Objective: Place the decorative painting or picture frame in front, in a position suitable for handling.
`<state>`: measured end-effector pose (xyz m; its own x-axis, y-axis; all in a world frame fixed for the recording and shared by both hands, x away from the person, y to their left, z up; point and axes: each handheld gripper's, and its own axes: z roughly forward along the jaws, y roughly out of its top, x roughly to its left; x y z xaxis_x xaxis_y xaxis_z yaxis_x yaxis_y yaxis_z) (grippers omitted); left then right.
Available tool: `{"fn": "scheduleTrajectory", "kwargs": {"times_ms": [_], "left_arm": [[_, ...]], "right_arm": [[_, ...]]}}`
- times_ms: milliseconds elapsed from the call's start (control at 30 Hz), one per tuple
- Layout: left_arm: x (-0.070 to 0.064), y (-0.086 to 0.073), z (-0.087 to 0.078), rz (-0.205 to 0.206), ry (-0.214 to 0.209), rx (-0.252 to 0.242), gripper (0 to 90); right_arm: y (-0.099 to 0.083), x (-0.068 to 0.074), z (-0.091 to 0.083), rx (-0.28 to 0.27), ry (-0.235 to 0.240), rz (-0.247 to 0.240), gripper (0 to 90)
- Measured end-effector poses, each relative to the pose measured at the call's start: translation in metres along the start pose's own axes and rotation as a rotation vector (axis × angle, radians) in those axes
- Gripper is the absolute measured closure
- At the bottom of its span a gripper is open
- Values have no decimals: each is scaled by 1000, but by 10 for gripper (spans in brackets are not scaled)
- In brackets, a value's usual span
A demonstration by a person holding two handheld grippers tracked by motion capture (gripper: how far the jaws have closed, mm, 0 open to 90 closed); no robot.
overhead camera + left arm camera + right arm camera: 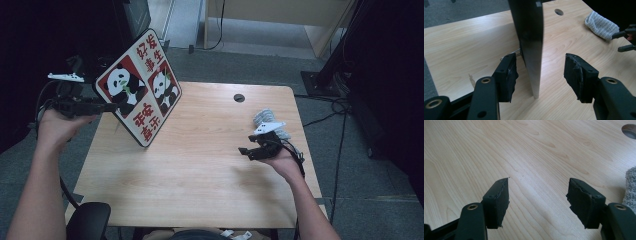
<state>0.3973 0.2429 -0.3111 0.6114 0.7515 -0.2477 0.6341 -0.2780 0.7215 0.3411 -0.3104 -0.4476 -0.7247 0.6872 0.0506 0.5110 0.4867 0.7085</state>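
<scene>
Left hand-held gripper (539,77) seen with jaws spread wide around sign (531,45) edge, not closed; grip not yet made, judged early stage. Sign stood tilted at counter (200,170) left edge: flat rigid board, dark back, red-white panda print on front. Right hand-held gripper (539,202) held wide open, nothing held, above pale woodgrain. Knitted white cloth (270,120) lying just beyond.

A crumpled white cloth (270,121) lies near the wooden table's (200,180) right edge, below a round hole (239,98).
</scene>
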Motion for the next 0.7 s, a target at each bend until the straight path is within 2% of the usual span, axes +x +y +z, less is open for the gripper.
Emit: {"fn": "scheduleTrajectory", "kwargs": {"times_ms": [167,333,400,500,700], "left_arm": [[3,12,-1,-7,-8,7,438],[8,35,-2,-23,-24,14,440],[9,44,-1,-35,-7,22,440],[12,56,0,-31,9,35,442],[21,78,5,-33,-2,57,451]], "right_arm": [[0,1,1,5,0,0,340],[0,1,1,6,-2,-3,339],[0,1,1,10,-2,-4,339],[0,1,2,14,-3,-6,339],[0,1,2,14,-2,-7,338]]}}
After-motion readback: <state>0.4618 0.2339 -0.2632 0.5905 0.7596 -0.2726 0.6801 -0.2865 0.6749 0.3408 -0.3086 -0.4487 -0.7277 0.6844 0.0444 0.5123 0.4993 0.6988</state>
